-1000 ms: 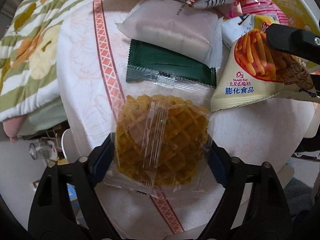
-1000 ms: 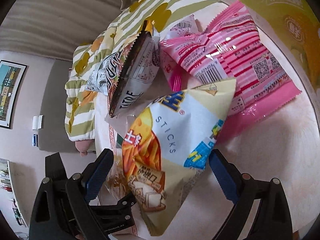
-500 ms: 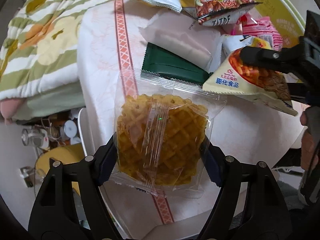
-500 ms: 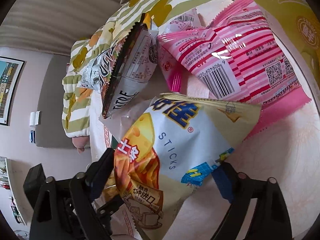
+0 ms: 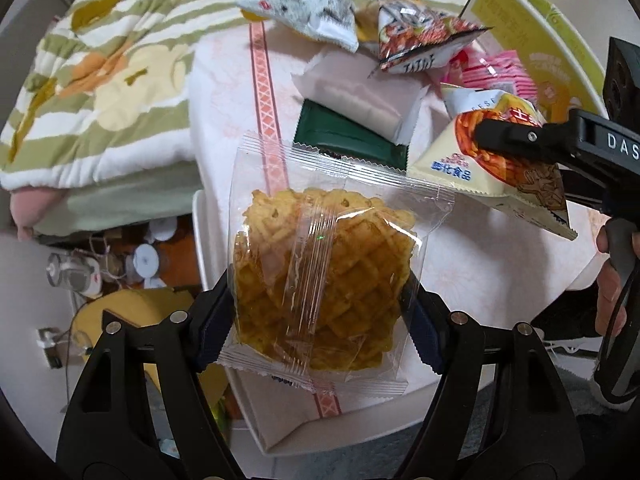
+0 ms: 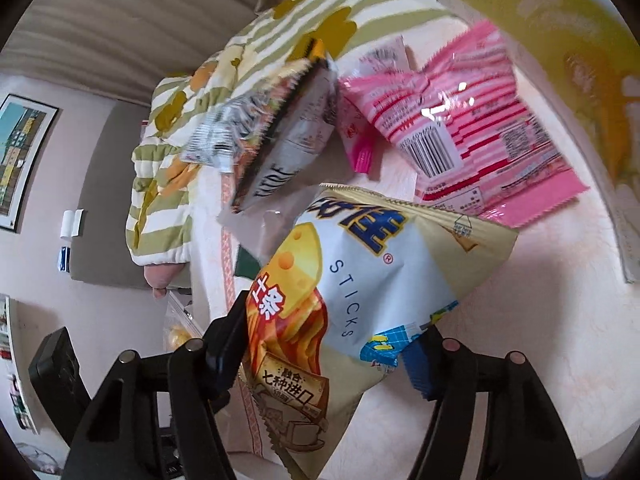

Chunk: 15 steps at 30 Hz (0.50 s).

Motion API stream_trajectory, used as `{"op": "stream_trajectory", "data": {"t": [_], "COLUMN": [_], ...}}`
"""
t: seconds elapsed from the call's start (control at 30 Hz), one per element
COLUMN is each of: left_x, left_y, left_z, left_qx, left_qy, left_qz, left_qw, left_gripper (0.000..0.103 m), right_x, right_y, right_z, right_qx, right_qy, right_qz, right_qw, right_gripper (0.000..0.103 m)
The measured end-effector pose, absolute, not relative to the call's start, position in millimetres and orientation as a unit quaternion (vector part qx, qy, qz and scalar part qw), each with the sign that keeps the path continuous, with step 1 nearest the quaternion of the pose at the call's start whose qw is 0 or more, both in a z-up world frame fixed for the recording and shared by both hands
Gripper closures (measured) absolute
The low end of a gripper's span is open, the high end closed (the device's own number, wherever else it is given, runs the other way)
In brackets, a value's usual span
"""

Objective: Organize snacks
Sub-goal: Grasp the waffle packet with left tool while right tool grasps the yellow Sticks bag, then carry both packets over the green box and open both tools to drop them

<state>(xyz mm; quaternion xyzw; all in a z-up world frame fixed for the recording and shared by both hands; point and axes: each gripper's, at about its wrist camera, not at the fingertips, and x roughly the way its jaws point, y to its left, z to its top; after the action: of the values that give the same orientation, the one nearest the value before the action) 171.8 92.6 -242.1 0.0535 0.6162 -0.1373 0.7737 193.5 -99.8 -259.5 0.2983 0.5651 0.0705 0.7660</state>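
Note:
My left gripper is shut on a clear packet of golden waffle crisps, held up above the white tablecloth. In the right wrist view my right gripper has a cream and white cheese sticks bag between its jaws. The jaws are closing and both pads press on the bag's sides. In the left wrist view the same bag hangs tilted at the right, under one black finger of the right gripper.
On the table lie a dark green packet, a white packet, a pink packet and two crumpled snack bags. A yellow-green box stands at the far right. A striped floral blanket lies left. A person's hand grips the right handle.
The left gripper has risen with the waffle packet, so the table looks farther off. The right jaws have closed in on the cheese sticks bag, which has tipped up.

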Motion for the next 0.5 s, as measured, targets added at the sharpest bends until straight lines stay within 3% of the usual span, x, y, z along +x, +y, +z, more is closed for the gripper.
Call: {"op": "stream_trajectory", "data": {"t": [0.5], "left_x": [173], "left_y": [69], "left_z": [-149], "left_qx": [0.07], "left_qy": [0.536], "left_qz": [-0.164], "left_qw": [0.825], "left_gripper": [0.03], "right_x": [155], "right_y": [-131], "right_z": [-156], "right_qx": [0.273], "right_qy": [0.477], "right_qz": [0.059], "right_qw": [0.834], "right_gripper": [0.04]}}
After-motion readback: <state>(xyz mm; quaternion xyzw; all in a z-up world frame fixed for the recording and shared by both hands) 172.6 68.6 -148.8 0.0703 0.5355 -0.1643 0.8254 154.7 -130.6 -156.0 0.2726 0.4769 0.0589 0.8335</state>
